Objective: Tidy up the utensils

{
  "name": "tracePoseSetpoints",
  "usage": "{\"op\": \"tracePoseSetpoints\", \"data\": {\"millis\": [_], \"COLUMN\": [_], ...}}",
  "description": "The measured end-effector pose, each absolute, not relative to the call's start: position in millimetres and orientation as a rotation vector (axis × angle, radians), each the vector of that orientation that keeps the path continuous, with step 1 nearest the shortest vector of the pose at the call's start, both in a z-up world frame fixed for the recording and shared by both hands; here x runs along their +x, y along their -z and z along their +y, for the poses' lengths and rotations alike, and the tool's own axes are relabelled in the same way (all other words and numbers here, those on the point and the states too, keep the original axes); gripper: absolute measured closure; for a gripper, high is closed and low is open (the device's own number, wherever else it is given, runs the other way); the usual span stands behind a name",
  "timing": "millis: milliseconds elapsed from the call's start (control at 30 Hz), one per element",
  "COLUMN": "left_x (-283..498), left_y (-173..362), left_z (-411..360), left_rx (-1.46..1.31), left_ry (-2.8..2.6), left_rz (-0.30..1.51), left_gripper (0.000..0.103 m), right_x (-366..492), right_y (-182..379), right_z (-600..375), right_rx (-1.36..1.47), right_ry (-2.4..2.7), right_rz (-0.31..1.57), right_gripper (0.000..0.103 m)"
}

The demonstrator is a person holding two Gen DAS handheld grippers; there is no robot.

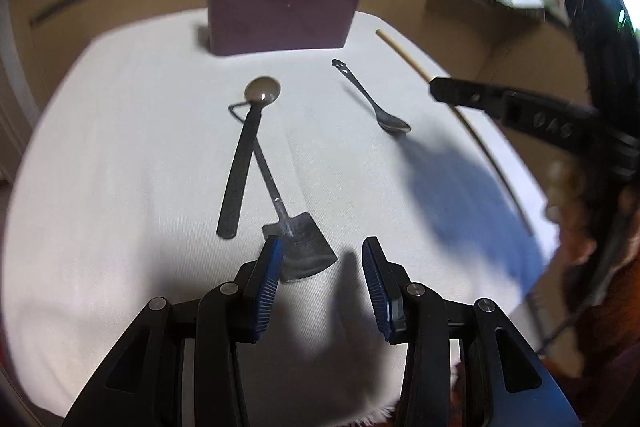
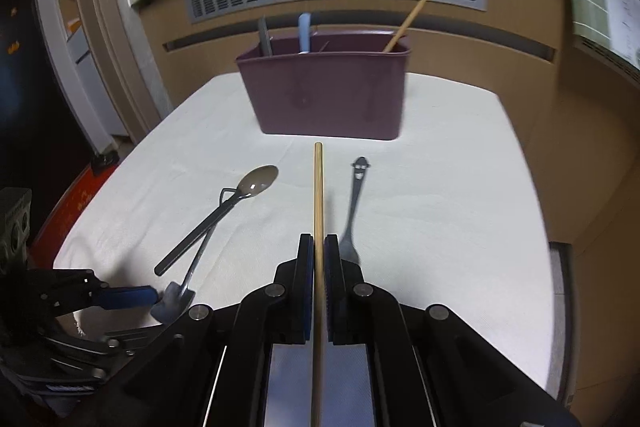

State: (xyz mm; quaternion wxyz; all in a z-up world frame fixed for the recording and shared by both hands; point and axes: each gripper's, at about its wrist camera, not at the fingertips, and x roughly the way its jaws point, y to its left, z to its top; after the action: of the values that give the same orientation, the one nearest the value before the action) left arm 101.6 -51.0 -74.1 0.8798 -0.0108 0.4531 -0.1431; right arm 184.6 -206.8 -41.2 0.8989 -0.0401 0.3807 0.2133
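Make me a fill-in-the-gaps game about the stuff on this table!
1. The right tongs are shut on a wooden ____.
2. The left tongs are ____, hovering by the small spatula.
3. The maroon caddy stands on a ____ cloth.
4. The spoon lies across the spatula's ____.

Answers: chopstick; open; white; handle

White-clothed worktop (image 2: 440, 187): maroon caddy (image 2: 332, 95) stands at twelve o'clock. At centre lies a small metal fork (image 2: 354, 203). Toward nine o'clock, a brown spoon (image 2: 224, 211) crosses over a shovel-shaped utensil (image 1: 298, 243), their handles touching.
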Motion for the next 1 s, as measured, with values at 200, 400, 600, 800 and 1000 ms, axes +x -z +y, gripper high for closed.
{"op": "tracePoseSetpoints", "data": {"millis": [200,400,600,800,1000], "left_x": [102.7,108.4,105.1,111.9,110.9], "left_y": [78.6,80.1,81.1,82.8,64.8], "left_z": [-52.2,-22.9,-20.1,-41.9,-27.8], "left_rx": [0.095,0.013,-0.027,0.057,0.027], "left_ry": [0.174,0.122,0.158,0.098,0.051], "left_rz": [0.918,0.92,0.911,0.886,0.806], "left_gripper": [0.061,0.061,0.061,0.064,0.07], "right_x": [173.2,176.5,178.7,183.4,181.0], "right_y": [50.7,58.6,63.7,70.7,66.4], "right_z": [-226.1,-235.7,-235.1,-235.3,-238.0], "right_rx": [-0.056,-0.014,-0.003,0.027,0.021], "right_ry": [-0.398,-0.389,-0.391,-0.391,-0.374], "right_rz": [0.796,0.823,0.842,0.868,0.859], "right_gripper": [0.099,0.099,0.099,0.099,0.099]}}
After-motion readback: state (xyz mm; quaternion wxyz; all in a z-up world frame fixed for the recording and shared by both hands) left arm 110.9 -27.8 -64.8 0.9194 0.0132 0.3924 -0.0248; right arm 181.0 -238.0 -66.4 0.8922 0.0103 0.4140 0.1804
